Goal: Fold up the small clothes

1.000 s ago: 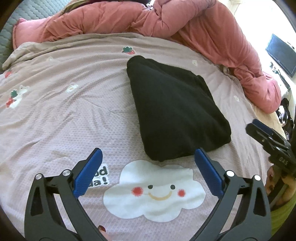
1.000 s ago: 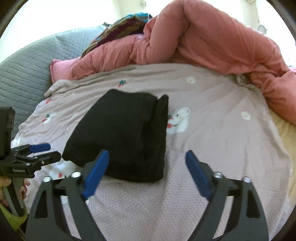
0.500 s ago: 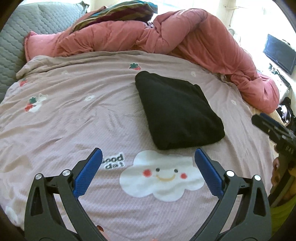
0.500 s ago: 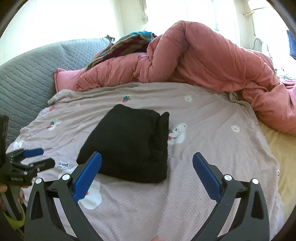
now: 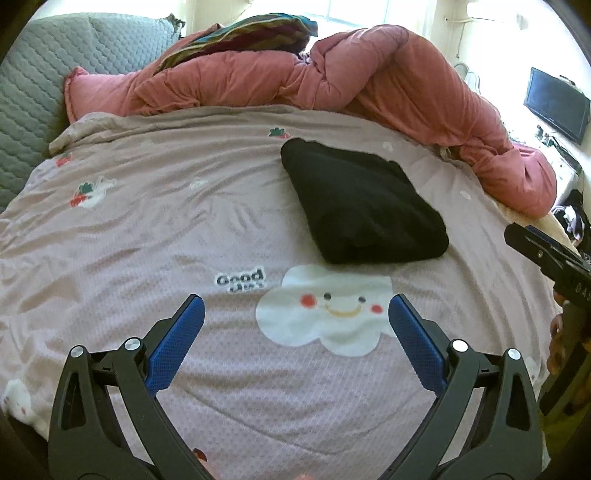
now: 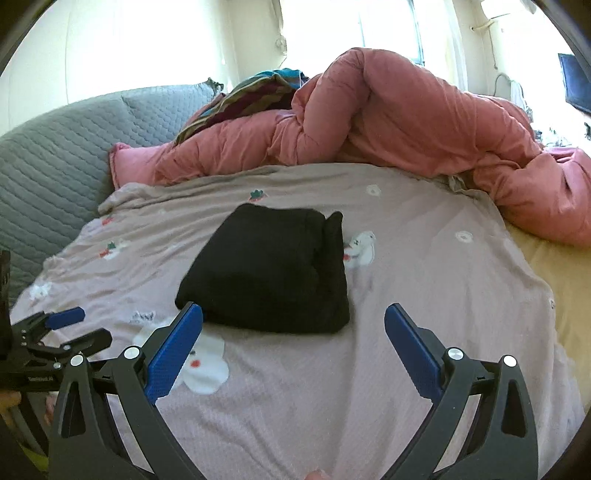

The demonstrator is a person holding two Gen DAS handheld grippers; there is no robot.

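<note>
A black garment lies folded into a thick rectangle on the mauve bedspread, just beyond a white smiling cloud print. It also shows in the right wrist view. My left gripper is open and empty, held above the cloud print, short of the garment. My right gripper is open and empty, held just in front of the garment's near edge. The left gripper shows at the left edge of the right wrist view. The right gripper's body shows at the right edge of the left wrist view.
A bunched pink duvet lies along the far side of the bed and curls down the right side. A striped cloth lies on top of it. A grey quilted headboard stands on the left. A dark screen hangs at the far right.
Both grippers have pulled back and up from the folded black garment, which now looks smaller and farther away. Both stay open. The garment has not moved.
</note>
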